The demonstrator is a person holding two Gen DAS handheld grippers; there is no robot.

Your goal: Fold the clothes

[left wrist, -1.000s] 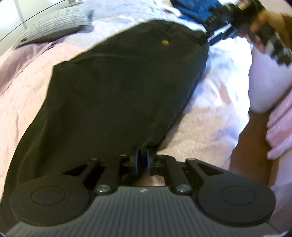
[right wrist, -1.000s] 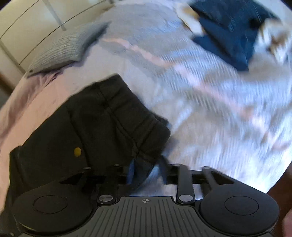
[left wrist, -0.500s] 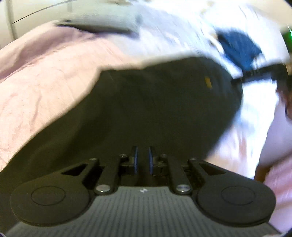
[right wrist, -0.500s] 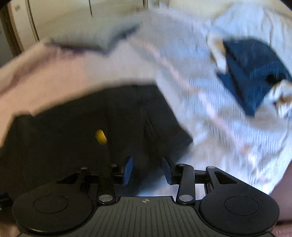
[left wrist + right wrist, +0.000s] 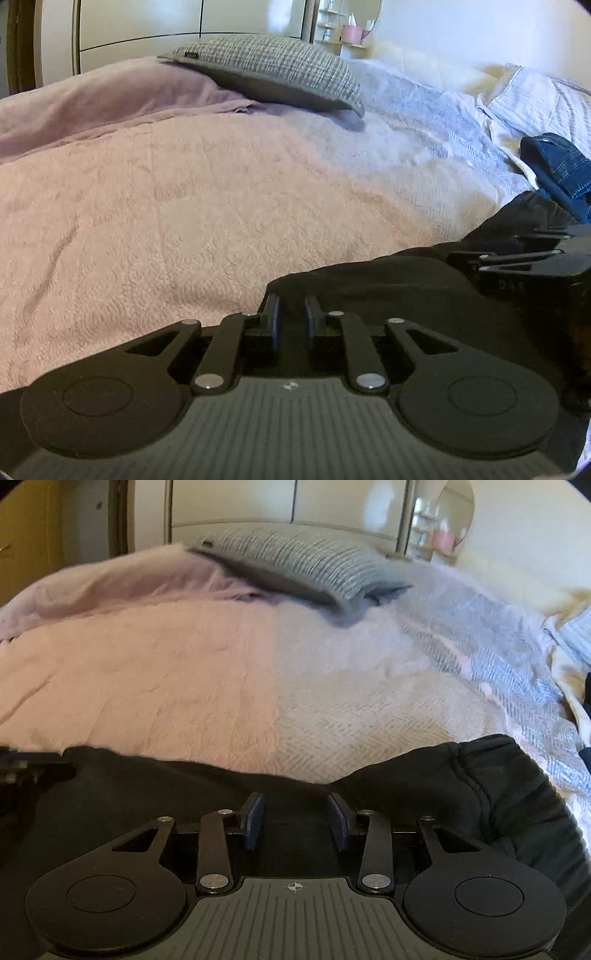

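Observation:
A black garment (image 5: 388,280) lies low over the pink and pale blue bedspread (image 5: 184,203). My left gripper (image 5: 291,317) is shut on its near edge, black cloth filling the narrow gap between the fingers. In the right wrist view the same garment (image 5: 461,775) shows its gathered waistband on the right. My right gripper (image 5: 295,819) stands open, its blue pads wide apart with black cloth lying between and under them. The right gripper (image 5: 517,258) shows side-on at the right of the left wrist view. The left gripper (image 5: 29,768) peeks in at the far left of the right wrist view.
A grey knitted pillow (image 5: 273,70) lies at the far side of the bed, and blue jeans (image 5: 557,166) are heaped at the right edge. Wardrobe doors (image 5: 147,22) and a round mirror (image 5: 456,502) stand behind the bed.
Both grippers swung from looking down on the garment to looking level across the bed, low beside it. The right fingers have spread wider and the left gap has grown a little.

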